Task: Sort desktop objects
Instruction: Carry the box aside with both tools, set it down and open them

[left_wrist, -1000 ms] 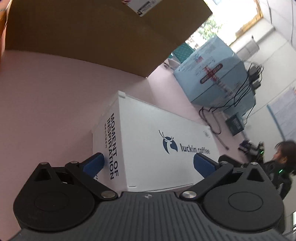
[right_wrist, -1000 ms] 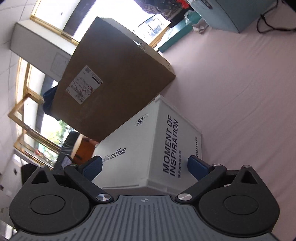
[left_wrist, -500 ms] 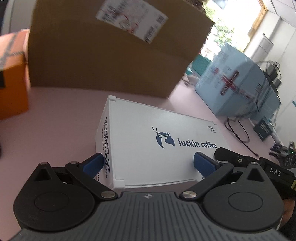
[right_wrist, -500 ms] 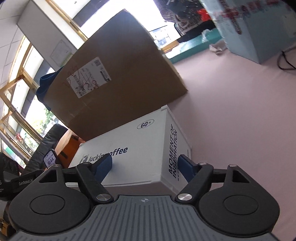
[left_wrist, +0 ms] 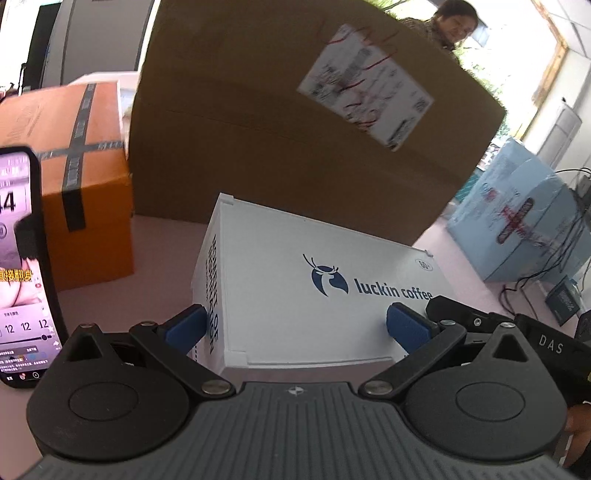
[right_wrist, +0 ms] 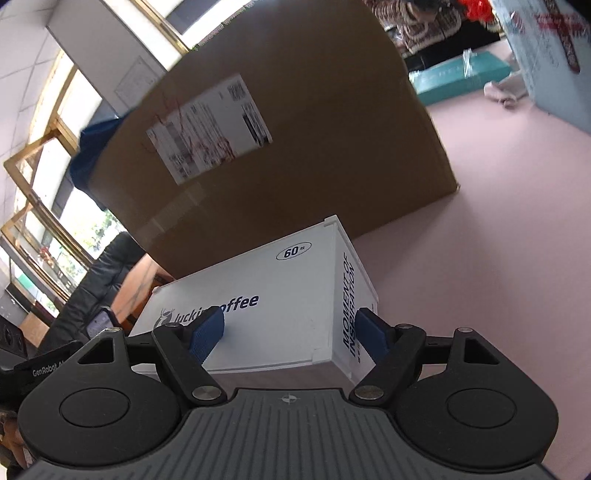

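A white luckin coffee box (left_wrist: 314, 258) (right_wrist: 277, 288) lies lengthwise between my two grippers on the pink tabletop (right_wrist: 480, 258). My left gripper (left_wrist: 295, 326) spans its left near corner, with one blue pad against the printed end face and the other on the top face. At the opposite end my right gripper (right_wrist: 290, 332) is clamped the same way, and its black body (left_wrist: 480, 321) shows in the left wrist view. Whether the box rests on the table or hangs just above it is hidden.
A big brown carton (left_wrist: 277, 129) (right_wrist: 314, 147) with a shipping label stands right behind the white box. An orange taped box (left_wrist: 85, 184) and a lit phone (left_wrist: 22, 258) are at the left. At the right are a light blue box (left_wrist: 528, 229) and cables (left_wrist: 546, 280). A person (left_wrist: 454, 22) stands behind.
Both grippers have swung upward and round with the white box staying fixed between their fingers. The right gripper's fingers have closed in on the box. The phone and orange box have come into view.
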A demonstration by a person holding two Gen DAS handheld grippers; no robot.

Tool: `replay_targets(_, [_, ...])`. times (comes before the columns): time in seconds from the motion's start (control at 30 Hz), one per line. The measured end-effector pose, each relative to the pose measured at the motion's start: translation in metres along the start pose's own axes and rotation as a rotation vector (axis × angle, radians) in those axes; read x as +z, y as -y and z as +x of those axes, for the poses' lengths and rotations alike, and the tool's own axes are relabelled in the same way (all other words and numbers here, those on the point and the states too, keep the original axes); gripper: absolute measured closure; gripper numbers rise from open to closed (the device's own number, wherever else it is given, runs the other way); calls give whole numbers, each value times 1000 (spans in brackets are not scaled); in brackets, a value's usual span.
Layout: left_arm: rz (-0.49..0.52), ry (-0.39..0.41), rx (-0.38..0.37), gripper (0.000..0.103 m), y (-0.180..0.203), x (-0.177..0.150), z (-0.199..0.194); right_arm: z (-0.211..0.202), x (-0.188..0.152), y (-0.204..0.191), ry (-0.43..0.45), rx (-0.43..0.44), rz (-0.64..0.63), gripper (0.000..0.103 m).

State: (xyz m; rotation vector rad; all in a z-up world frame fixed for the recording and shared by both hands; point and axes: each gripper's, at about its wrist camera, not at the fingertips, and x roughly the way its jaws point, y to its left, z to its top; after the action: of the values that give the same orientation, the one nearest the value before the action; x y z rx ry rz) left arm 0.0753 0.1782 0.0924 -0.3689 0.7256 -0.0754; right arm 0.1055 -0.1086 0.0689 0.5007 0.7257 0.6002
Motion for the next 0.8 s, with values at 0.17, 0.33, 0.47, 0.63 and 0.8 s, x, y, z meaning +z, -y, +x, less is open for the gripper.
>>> replay_targets(0.17, [-33,-11,-13,0,-14,-2,12,6,-4,-2,3,-1,-41,27])
replay_targets(0.33, [-6,26,26,0,-9,-4,3,-3,-9,-7,72,-9,-126,30])
replay_targets(0.47, [136,343,293,0,36,-23,-39,-46,-19,-12,311,-84,-261,0])
replay_targets(0.63, [247,493,221,0,113,-48,-60,-103,-29,7,492,-271,-422,0])
replay_targets(0.8, [289,366,8,0,198,-78,-21,-142,-31,68,523,-534,-283,0])
